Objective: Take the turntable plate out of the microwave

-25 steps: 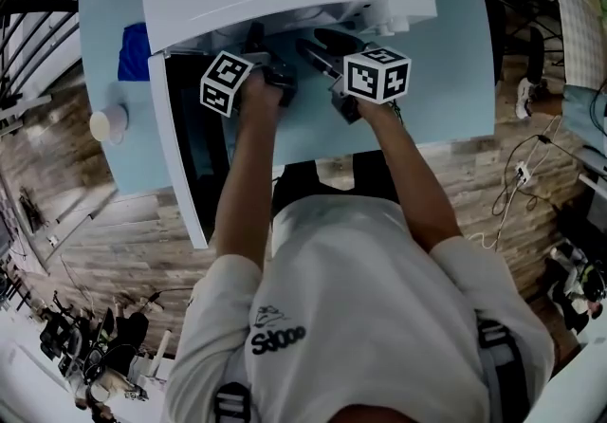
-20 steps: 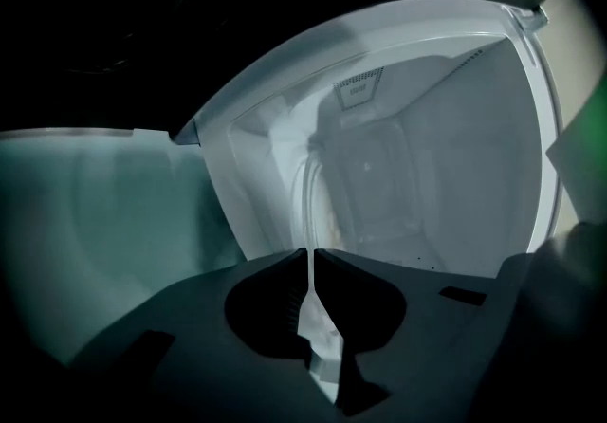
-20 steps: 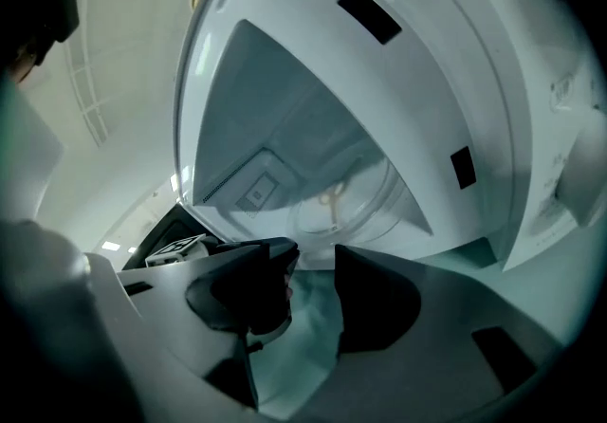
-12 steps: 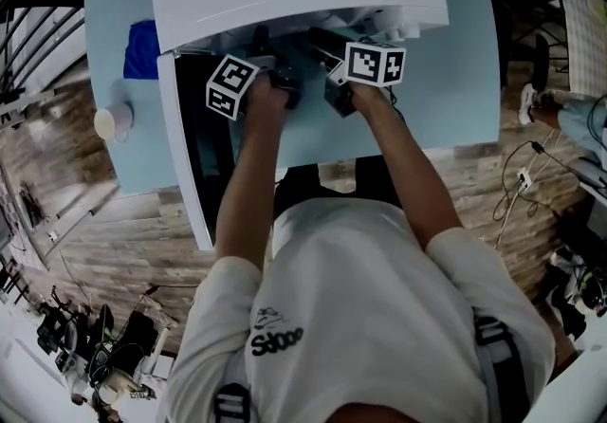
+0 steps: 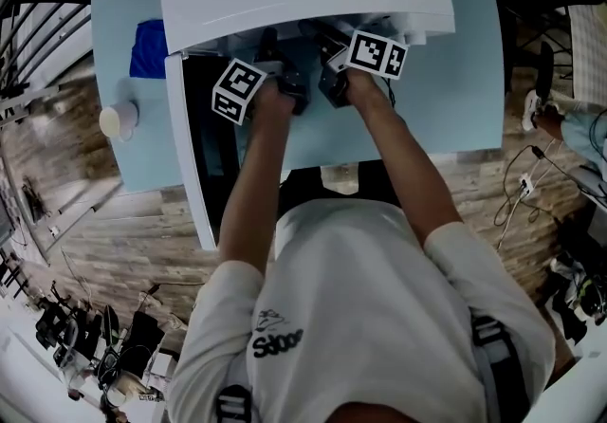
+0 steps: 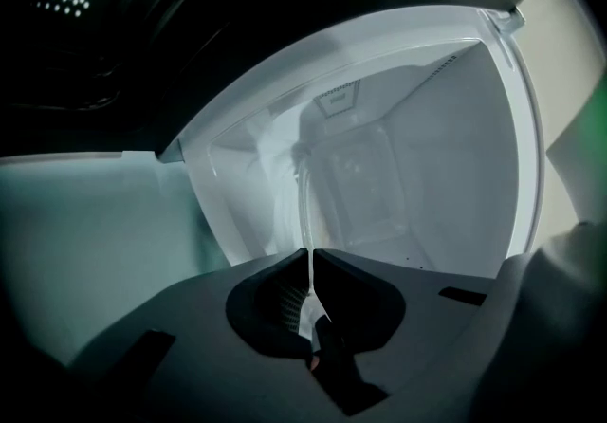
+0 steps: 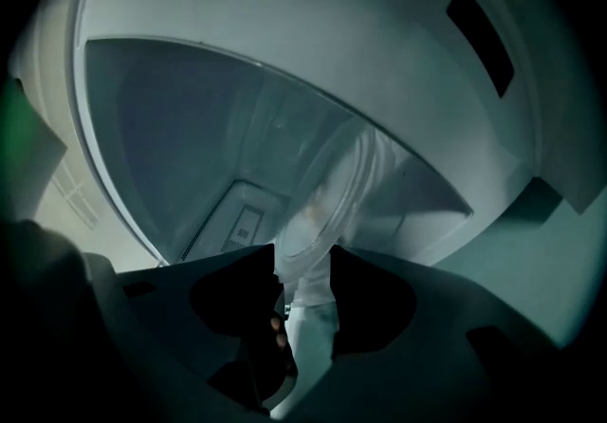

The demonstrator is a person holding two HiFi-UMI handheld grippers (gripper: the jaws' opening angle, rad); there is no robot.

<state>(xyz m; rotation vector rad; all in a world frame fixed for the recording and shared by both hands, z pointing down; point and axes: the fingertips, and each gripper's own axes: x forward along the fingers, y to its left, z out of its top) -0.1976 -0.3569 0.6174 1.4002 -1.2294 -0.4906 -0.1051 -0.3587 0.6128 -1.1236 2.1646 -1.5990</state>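
With left tongs [image 6: 310,252] pinching the plate [image 7: 327,203] and right tongs [image 7: 303,250], just closing, loose around its rim, the glass could twist free.

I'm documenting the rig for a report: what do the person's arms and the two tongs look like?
The left tongs and the right tongs are dark matte plastic with broad, scooped jaws. Each carries a white cube with black square markers. The person wears a white short-sleeved T-shirt with dark print.

1. Head view: dim, flat light; heavy fisheye bending at edges.
2. Gripper views: black vignette corners, bright white microwave cavity [image 6: 427,156] behind.
3. Right gripper view: glass plate [image 7: 327,193] blurred.
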